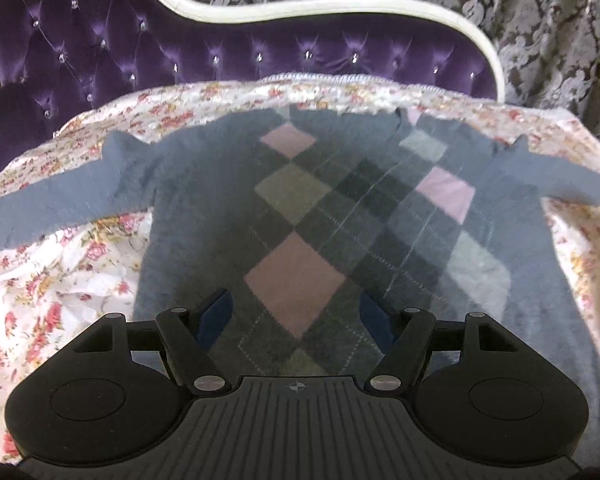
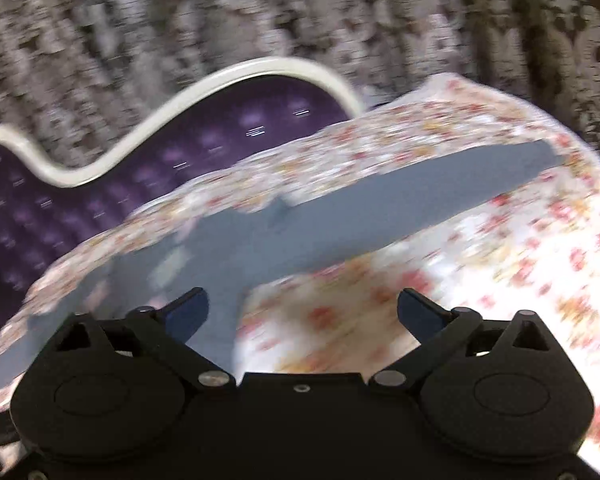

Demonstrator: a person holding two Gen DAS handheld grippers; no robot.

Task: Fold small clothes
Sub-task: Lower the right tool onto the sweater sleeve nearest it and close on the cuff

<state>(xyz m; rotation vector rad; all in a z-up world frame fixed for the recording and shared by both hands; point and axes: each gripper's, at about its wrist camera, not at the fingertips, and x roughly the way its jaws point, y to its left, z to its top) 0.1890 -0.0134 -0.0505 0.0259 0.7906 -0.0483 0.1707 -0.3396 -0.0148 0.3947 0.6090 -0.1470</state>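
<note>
A grey-blue sweater (image 1: 204, 208) with pink, grey and olive diamonds lies flat, front up, on a floral sheet (image 1: 60, 280). Both sleeves stretch out sideways. My left gripper (image 1: 296, 320) hovers over the sweater's lower middle with its blue pads (image 1: 216, 316) apart and nothing pinched between them. The right wrist view is blurred; there the sweater's right sleeve (image 2: 420, 200) runs toward the upper right. My right gripper (image 2: 304, 312) stands wide open just right of the sweater's side edge, over the floral sheet (image 2: 500, 280), with nothing between its fingers.
A purple tufted backrest (image 1: 220, 52) with a curved white frame (image 1: 340, 8) rises behind the sheet. A patterned grey-brown curtain (image 1: 540, 20) hangs behind it. The sheet drops off at its right edge (image 2: 592, 168).
</note>
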